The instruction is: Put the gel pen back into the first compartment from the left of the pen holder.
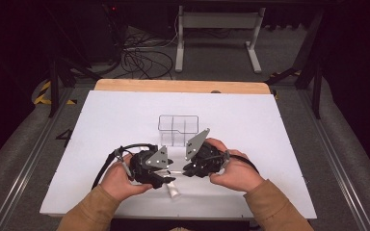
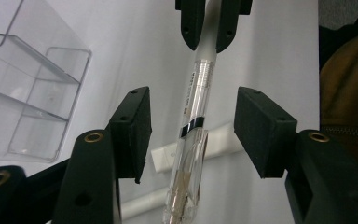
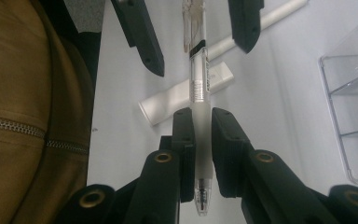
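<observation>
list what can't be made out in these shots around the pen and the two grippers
- Pen: printed text too small to read, right gripper view.
- Pen in high view: hidden between left gripper and right gripper.
- White tube: crossed by the pen, left gripper view.
- Clear organizer: cut off by left edge.

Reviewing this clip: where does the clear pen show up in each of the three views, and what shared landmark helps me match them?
High view: the clear pen spans the gap between the two grippers, low centre.
Left gripper view: centre, running from top to bottom between the open jaws, its far end pinched by the right gripper.
Right gripper view: centre, clamped in the jaws, reaching up toward the left gripper.
Shared landmark: the clear compartment box.
</observation>
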{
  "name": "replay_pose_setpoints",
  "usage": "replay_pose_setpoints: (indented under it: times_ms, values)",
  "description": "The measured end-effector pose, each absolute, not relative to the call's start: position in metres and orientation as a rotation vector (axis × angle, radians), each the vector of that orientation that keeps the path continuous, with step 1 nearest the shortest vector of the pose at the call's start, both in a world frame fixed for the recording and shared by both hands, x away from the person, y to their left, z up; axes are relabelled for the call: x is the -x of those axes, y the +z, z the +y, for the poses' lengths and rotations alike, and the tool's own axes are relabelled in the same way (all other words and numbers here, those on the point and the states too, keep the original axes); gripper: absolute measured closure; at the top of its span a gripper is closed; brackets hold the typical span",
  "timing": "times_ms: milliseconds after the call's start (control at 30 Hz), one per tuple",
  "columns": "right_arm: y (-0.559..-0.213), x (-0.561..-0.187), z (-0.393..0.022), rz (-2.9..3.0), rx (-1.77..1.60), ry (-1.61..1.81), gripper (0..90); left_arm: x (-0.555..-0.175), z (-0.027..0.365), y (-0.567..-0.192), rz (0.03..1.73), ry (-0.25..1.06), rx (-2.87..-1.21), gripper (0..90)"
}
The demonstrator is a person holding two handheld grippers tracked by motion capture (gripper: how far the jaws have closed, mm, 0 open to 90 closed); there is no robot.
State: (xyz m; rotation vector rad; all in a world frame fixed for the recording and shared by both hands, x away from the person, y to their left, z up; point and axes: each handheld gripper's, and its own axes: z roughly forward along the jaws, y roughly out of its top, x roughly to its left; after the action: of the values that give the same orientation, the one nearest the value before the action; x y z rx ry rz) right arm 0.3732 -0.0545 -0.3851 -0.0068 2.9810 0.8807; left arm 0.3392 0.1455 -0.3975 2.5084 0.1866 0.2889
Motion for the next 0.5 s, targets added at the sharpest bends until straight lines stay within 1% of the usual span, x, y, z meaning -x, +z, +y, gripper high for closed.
replay_pose_setpoints:
  times_ms: [67,300,400,500]
  values:
    - [-0.386,-0.373,-0.054,2.981,0.004,0.881,80.6,-0.340,0.142,-0.399,0.179,0.276,-2.534,48.3]
    - [-0.387,-0.372,-0.053,2.986,0.004,0.877,80.6,-0.340,0.133,-0.401,0.150,0.283,-2.573,58.2]
    - [-0.387,-0.372,-0.053,2.988,0.005,0.881,80.5,-0.340,0.131,-0.403,0.145,0.288,-2.576,63.7]
    - [-0.387,-0.372,-0.053,3.005,-0.003,0.875,80.5,-0.341,0.131,-0.403,0.144,0.264,-2.583,68.9]
